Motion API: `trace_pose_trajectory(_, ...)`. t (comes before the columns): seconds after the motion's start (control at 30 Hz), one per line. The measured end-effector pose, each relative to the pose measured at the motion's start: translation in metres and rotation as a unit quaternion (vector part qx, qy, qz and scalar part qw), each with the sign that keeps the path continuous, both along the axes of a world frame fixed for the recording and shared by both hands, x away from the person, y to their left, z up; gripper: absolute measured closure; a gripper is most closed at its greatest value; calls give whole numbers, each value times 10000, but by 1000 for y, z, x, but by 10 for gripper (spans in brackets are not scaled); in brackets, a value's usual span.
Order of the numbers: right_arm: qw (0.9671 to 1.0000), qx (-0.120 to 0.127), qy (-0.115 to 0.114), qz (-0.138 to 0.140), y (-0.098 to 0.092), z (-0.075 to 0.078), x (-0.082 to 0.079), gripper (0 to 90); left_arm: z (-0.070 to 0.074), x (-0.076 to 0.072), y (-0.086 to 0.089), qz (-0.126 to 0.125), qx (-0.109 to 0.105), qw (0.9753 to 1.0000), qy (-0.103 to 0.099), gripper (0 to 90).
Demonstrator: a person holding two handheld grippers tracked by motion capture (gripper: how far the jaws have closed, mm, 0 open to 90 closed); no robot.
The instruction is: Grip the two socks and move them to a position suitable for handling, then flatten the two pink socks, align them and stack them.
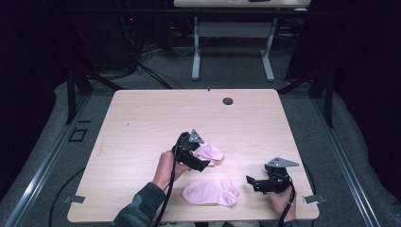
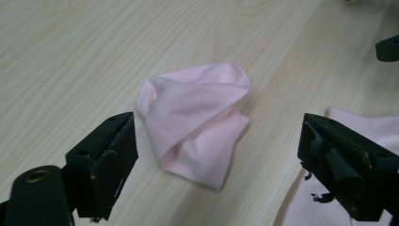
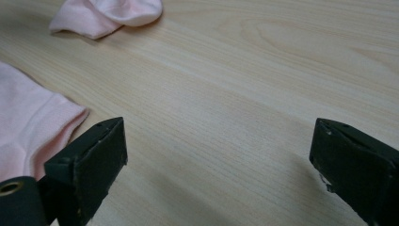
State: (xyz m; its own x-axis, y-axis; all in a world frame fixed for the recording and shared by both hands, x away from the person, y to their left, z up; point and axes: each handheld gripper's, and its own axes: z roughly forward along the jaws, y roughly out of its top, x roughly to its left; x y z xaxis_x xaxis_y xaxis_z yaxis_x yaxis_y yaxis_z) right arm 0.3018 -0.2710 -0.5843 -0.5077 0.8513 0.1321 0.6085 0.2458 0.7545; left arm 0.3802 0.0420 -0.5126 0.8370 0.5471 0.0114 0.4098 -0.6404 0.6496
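Two pink socks lie on the light wooden table [image 1: 142, 123]. One is folded into a small bundle [image 1: 209, 152] near the middle; the left gripper view shows this folded sock [image 2: 200, 120] lying just beyond its wide-apart jaws. The other sock lies flat [image 1: 211, 192] by the near edge; its cuff [image 3: 28, 127] shows at the left of the right gripper view, and the folded sock [image 3: 110, 14] sits farther off. My left gripper [image 1: 197, 158] is open beside the folded sock, holding nothing. My right gripper [image 1: 251, 181] is open, just right of the flat sock.
A round cable hole [image 1: 228, 100] sits near the table's far edge. Beyond the table stands another desk frame [image 1: 231, 42] with cables on the floor. Black stands flank the table at the left [image 1: 71, 85] and right [image 1: 326, 90].
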Motion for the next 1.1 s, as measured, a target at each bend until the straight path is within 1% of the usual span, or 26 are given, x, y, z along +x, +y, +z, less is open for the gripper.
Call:
trace_pose_trajectory(0.07, 10000, -70, -32, 13, 1, 0, 0, 61, -1, 3, -5, -34, 26, 10000, 25, 154)
trace_pose_trajectory(0.17, 10000, -37, -49, -15, 1, -1, 0, 65, -3, 10, -23, -198, 251, 9995, 25, 184)
trace_pose_trajectory(0.2, 10000, 1, 7, -11, 0, 0, 0, 69, -6, 14, -35, -312, 402, 9987, 69, 217)
trace_pose_trajectory(0.23, 10000, 1, 7, -11, 0, 0, 0, 69, -6, 14, -35, -312, 402, 9987, 69, 232)
trace_pose_trajectory(0.27, 10000, 22, -19, -22, 0, -1, 0, 71, -7, 16, -41, -376, 460, 9982, 79, 252)
trace_pose_trajectory(0.3, 10000, 22, -19, -22, 0, -1, 0, 71, -9, 17, -46, -447, 512, 9976, 117, 252)
trace_pose_trajectory(0.33, 10000, 6, 7, -11, 0, 0, 0, 77, -13, 19, -57, -538, 684, 9962, 82, 277)
trace_pose_trajectory(0.37, 10000, -5, 15, 3, -1, 0, 0, 80, -15, 19, -62, -602, 778, 9951, 133, 298)
trace_pose_trajectory(0.43, 10000, 1, 14, 6, -1, 0, 0, 82, -21, 21, -70, -632, 1009, 9928, 146, 332)
trace_pose_trajectory(0.47, 10000, -11, 11, 3, -1, 0, 0, 83, -21, 21, -70, -632, 1009, 9928, 146, 373)
trace_pose_trajectory(0.5, 10000, -11, 11, 3, -1, 0, 0, 83, -23, 23, -73, -670, 1083, 9917, 178, 373)
trace_pose_trajectory(0.57, 10000, 1, 18, 1, -1, 0, 0, 90, -27, 24, -77, -622, 1217, 9905, 171, 433)
trace_pose_trajectory(0.6, 10000, 1, 23, 4, -1, -1, 1, 95, -30, 27, -79, -634, 1239, 9900, 244, 514)
trace_pose_trajectory(0.63, 10000, 1, 23, 4, -1, -1, 1, 95, -30, 27, -79, -634, 1239, 9900, 244, 549)
trace_pose_trajectory(0.67, 10000, 31, 13, -14, 0, -1, 0, 102, -34, 30, -78, -644, 1157, 9906, 355, 599)
trace_pose_trajectory(0.7, 10000, 31, 13, -14, 0, -1, 0, 102, -34, 30, -78, -644, 1157, 9906, 355, 617)
trace_pose_trajectory(0.77, 10000, 8, 14, 1, 0, -1, 0, 111, -39, 34, -76, -613, 1111, 9908, 469, 709)
trace_pose_trajectory(0.8, 10000, 16, 23, 14, 0, -1, 0, 116, -40, 35, -75, -580, 1096, 9910, 495, 750)
trace_pose_trajectory(0.87, 10000, 13, 28, 29, -1, -1, 1, 121, -40, 36, -72, -546, 936, 9926, 541, 825)
trace_pose_trajectory(0.9, 10000, 29, 31, 26, -1, -1, 1, 125, -40, 36, -72, -546, 936, 9926, 541, 859)
trace_pose_trajectory(0.93, 10000, 47, 30, 8, -1, -1, 1, 128, -39, 36, -71, -495, 839, 9938, 531, 882)
trace_pose_trajectory(0.97, 10000, 48, 28, 10, -1, -1, 0, 129, -35, 37, -66, -417, 585, 9959, 553, 886)
trace_pose_trajectory(1.0, 10000, 48, 28, 10, -1, -1, 0, 129, -35, 37, -66, -417, 585, 9959, 553, 888)
trace_pose_trajectory(1.03, 10000, 46, 28, 9, -1, -1, 0, 131, -32, 37, -64, -362, 458, 9967, 556, 888)
trace_pose_trajectory(1.07, 10000, 29, 50, 20, -1, -1, 1, 138, -29, 37, -61, -307, 329, 9975, 537, 891)
trace_pose_trajectory(1.1, 10000, 38, 58, 25, -1, -1, 1, 138, -22, 37, -56, -236, 76, 9983, 536, 892)
